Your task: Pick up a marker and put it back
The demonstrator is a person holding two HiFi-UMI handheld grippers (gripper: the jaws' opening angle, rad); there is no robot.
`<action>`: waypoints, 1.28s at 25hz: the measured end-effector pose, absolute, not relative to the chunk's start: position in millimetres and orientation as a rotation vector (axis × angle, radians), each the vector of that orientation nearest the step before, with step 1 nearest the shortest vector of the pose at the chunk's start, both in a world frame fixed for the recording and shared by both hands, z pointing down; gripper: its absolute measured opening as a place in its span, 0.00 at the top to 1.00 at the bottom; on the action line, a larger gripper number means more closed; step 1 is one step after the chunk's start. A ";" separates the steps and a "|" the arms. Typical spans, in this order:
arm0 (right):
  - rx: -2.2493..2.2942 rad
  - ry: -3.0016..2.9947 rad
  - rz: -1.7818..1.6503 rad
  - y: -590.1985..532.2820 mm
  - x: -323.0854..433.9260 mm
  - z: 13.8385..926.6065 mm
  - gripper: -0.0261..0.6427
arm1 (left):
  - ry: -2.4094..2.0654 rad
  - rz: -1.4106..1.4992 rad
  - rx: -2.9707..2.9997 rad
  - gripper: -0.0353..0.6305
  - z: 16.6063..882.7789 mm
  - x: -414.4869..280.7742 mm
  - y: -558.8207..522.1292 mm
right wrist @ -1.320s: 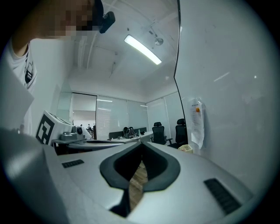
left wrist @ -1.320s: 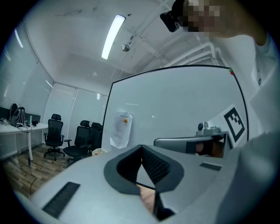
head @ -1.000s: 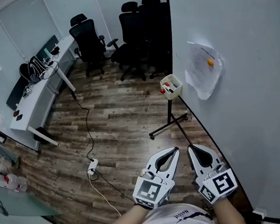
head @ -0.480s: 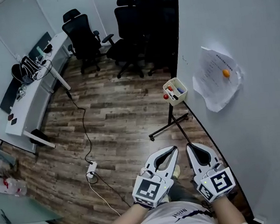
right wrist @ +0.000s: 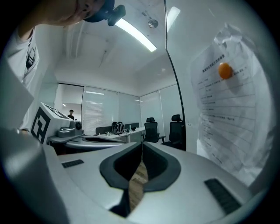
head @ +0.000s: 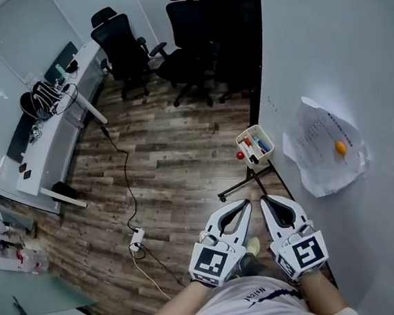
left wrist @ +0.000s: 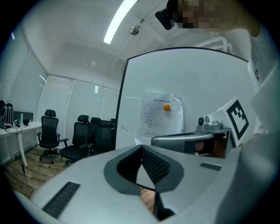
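A small white tray (head: pixel 255 145) hangs on the whiteboard (head: pixel 334 71) and holds red, black and blue markers (head: pixel 251 147). Both grippers are held low in front of the person, side by side, below that tray. My left gripper (head: pixel 246 203) is shut with its tips together and nothing in it. My right gripper (head: pixel 264 201) is likewise shut and empty, close to the board's lower edge. In the left gripper view the jaws (left wrist: pixel 142 148) meet at a point, with the right gripper's body beside them.
A sheet of paper (head: pixel 328 146) is pinned to the whiteboard by an orange magnet (head: pixel 340 148). The board's stand foot (head: pixel 238 185) rests on the wood floor. Black office chairs (head: pixel 173 52) stand at the back. A white desk (head: pixel 55 125) and a cable with a power strip (head: pixel 135 237) lie left.
The view has shifted, so the tray, the paper and the magnet sit lower and nearer the grippers. Both grippers stay shut and side by side.
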State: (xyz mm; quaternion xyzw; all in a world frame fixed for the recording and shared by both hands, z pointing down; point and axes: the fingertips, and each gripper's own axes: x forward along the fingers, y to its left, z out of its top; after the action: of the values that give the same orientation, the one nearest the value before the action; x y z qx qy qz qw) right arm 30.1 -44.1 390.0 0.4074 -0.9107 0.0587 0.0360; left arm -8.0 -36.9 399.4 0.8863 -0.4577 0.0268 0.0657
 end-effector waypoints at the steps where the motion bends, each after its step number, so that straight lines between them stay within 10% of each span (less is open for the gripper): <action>1: 1.249 -2.793 0.181 -53.1 31.1 393.3 0.94 | -1.386 0.085 2.666 0.93 401.7 -7.6 -45.5; 32: 1.438 -2.319 0.445 -196.7 33.0 589.4 0.82 | -1.141 0.144 2.671 0.93 506.5 -24.3 -197.5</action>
State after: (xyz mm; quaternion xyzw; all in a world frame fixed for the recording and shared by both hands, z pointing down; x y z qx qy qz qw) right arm 33.0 -196.7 589.4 0.5110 -0.8240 0.1579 0.1871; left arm -24.3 -197.5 506.5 0.9122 -0.3896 0.0491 0.1166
